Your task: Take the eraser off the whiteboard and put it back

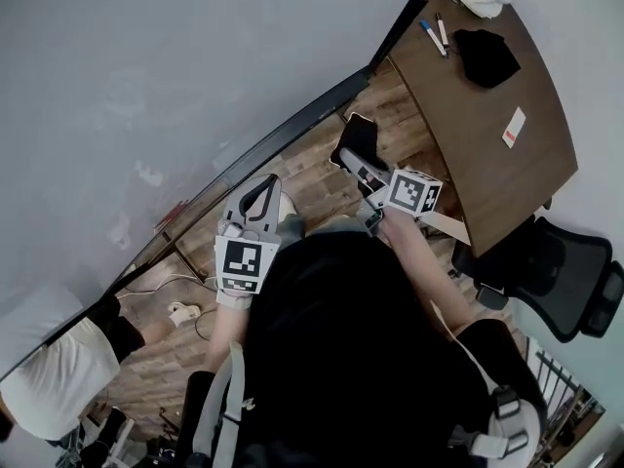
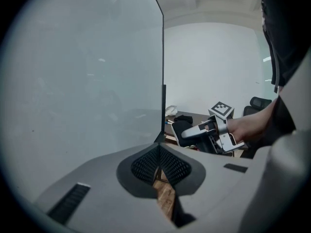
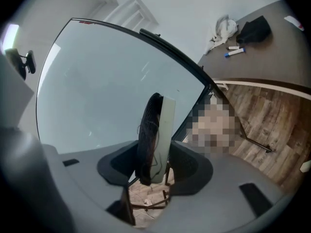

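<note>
Whiteboard (image 1: 146, 86) ahead — eraser (image 3: 155, 135) off it, step one done.
Right gripper (image 3: 156, 170) clamps the eraser; left gripper (image 2: 159, 166) has its jaws together, empty; next, I judge — press it flat back on.

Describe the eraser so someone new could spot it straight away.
Find the big whiteboard. In front of it the right gripper clamps the eraser: a flat pad, black felt one side, pale backing the other, unlike the all-black cloth on the table.
</note>
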`<state>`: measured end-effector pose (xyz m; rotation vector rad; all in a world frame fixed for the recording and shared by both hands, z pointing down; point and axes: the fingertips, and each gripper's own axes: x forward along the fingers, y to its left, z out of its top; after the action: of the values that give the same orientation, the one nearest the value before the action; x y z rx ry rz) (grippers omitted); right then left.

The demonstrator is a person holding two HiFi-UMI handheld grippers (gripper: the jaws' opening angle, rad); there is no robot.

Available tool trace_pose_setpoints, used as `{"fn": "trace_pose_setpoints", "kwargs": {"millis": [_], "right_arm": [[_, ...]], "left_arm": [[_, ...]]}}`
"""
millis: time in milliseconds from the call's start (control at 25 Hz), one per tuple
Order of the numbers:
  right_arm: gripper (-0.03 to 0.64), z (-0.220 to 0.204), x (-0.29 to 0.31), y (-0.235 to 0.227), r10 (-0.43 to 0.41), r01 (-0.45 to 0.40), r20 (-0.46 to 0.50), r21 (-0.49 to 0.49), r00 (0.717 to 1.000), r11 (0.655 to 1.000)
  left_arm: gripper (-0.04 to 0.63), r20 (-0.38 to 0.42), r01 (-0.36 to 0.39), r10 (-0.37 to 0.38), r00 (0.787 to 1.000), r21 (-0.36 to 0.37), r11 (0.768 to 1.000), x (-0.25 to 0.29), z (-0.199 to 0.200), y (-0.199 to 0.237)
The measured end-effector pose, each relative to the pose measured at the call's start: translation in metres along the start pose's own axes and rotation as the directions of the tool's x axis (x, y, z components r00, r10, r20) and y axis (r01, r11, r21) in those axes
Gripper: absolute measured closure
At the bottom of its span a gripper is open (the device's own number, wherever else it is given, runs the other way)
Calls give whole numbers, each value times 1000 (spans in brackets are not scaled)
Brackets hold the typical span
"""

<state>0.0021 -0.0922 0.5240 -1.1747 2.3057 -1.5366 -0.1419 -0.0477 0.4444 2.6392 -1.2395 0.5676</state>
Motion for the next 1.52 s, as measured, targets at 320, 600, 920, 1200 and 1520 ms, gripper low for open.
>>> {"fn": "trace_pose_setpoints", "kwargs": {"millis": [320, 600, 920, 1200, 1520], "right_arm": [[422, -34, 54, -4, 31, -23, -68, 114, 997, 993], [420, -63, 88, -5, 37, -17, -100, 196, 994, 980], [417, -83, 119, -11, 14, 14, -94, 293, 995, 956], [416, -90, 136, -15, -7, 36, -84, 357, 996, 934], [420, -98, 149, -6, 5, 26, -79, 387, 997, 922]], "left_arm": [[586, -58, -72, 71, 996, -13, 997, -25, -26, 24], [586, -81, -103, 102, 991, -14, 995, -50, -41, 43], [586, -100, -110, 107, 989, -26, 994, -68, -60, 64], [586, -105, -90, 86, 991, -27, 996, -70, -65, 70], [586, -102, -75, 72, 992, -28, 997, -72, -69, 75]]}}
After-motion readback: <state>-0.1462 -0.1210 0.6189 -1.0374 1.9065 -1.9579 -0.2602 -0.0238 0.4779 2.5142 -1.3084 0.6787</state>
